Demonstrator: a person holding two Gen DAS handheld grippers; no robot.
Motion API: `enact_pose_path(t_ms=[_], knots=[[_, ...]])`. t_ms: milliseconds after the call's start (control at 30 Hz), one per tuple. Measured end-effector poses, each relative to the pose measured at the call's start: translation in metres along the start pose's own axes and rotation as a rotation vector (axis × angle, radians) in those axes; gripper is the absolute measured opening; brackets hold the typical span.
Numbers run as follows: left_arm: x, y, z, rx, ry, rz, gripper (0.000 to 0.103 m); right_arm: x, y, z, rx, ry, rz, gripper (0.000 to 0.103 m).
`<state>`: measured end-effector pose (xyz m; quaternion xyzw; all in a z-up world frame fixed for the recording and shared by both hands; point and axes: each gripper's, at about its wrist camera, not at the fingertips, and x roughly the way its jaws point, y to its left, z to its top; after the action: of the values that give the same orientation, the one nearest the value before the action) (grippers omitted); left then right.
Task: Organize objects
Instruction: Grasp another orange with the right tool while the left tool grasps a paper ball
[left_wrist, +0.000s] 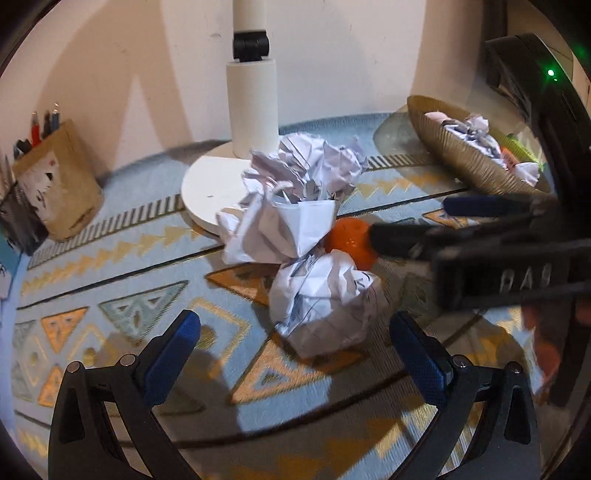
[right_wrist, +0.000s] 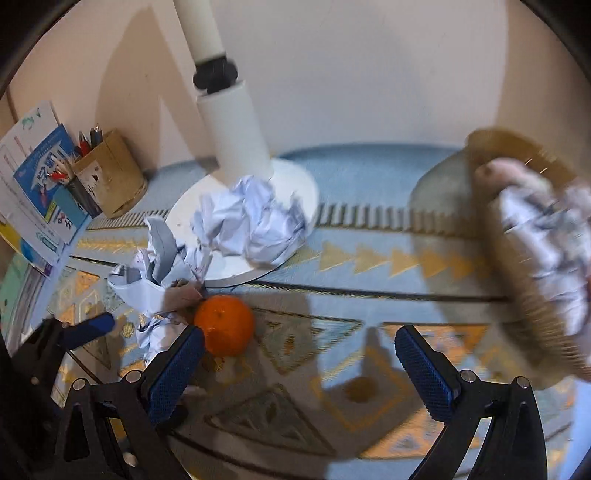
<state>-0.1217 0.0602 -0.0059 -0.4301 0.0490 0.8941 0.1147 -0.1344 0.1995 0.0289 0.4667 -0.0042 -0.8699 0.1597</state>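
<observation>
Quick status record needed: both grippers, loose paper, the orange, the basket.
left gripper: open, empty, nearest paper ball just ahead of its fingers
right gripper: open, empty, beside the orange
loose paper: three crumpled balls on the patterned cloth, one against the lamp base
orange: on the cloth, touching paper
basket: on the right, already holds crumpled paper

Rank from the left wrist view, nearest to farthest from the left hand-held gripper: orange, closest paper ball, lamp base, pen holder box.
From the left hand-held gripper, which is open:
1. Closest paper ball, just ahead between the fingers.
2. Orange, behind that ball, slightly right.
3. Lamp base, farther back, centre-left, partly behind other crumpled paper.
4. Pen holder box, far left by the wall.
</observation>
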Motion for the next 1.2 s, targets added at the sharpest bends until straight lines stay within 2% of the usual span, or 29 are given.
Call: enact_pose_path(t_ms=[67, 100, 133, 200, 300, 500, 867, 900, 933, 967, 1000, 1067, 1200], knots=[[0.01, -0.003, 0.001, 0.007, 0.009, 0.035, 0.102, 0.011, 0.001, -0.001, -0.004, -0.002, 0.036, 0.103], [0.016, -0.001, 0.002, 0.0, 0.04, 0.05, 0.103, 0.011, 0.001, -0.001, -0.007, -0.011, 0.051, 0.103], [0.017, 0.004, 0.004, -0.032, 0.039, 0.031, 0.103, 0.013, 0.002, -0.001, -0.01, -0.018, 0.062, 0.103], [0.016, 0.019, 0.002, -0.083, 0.038, 0.081, 0.103, 0.015, 0.003, -0.001, -0.021, -0.017, 0.076, 0.103], [0.013, 0.037, -0.001, -0.119, 0.041, 0.105, 0.103, 0.021, 0.014, -0.005, -0.084, -0.018, 0.087, 0.103], [0.009, 0.041, -0.006, -0.122, 0.042, 0.104, 0.103, 0.025, 0.03, -0.008, -0.104, -0.057, 0.039, 0.103], [0.009, 0.041, -0.007, -0.123, 0.041, 0.102, 0.103, 0.023, 0.027, -0.007, -0.103, -0.057, 0.035, 0.101], [0.007, 0.046, -0.008, -0.123, 0.034, 0.095, 0.096, 0.022, 0.027, -0.007, -0.103, -0.059, 0.034, 0.098], [0.003, 0.046, -0.008, -0.118, 0.017, 0.092, 0.06, 0.019, 0.029, -0.008, -0.108, -0.072, 0.034, 0.075], [-0.005, 0.04, -0.009, -0.095, -0.02, 0.089, 0.039, 0.016, 0.03, -0.009, -0.11, -0.087, 0.049, 0.039], [-0.009, 0.037, -0.009, -0.077, -0.034, 0.098, 0.041, 0.014, 0.033, -0.01, -0.122, -0.09, 0.07, 0.035], [-0.016, 0.03, -0.01, -0.031, -0.069, 0.047, 0.041, 0.013, 0.04, -0.011, -0.159, -0.087, 0.047, 0.034], [-0.031, 0.03, -0.011, -0.014, -0.137, 0.023, 0.041, 0.003, 0.038, -0.013, -0.161, -0.125, 0.084, 0.034]])
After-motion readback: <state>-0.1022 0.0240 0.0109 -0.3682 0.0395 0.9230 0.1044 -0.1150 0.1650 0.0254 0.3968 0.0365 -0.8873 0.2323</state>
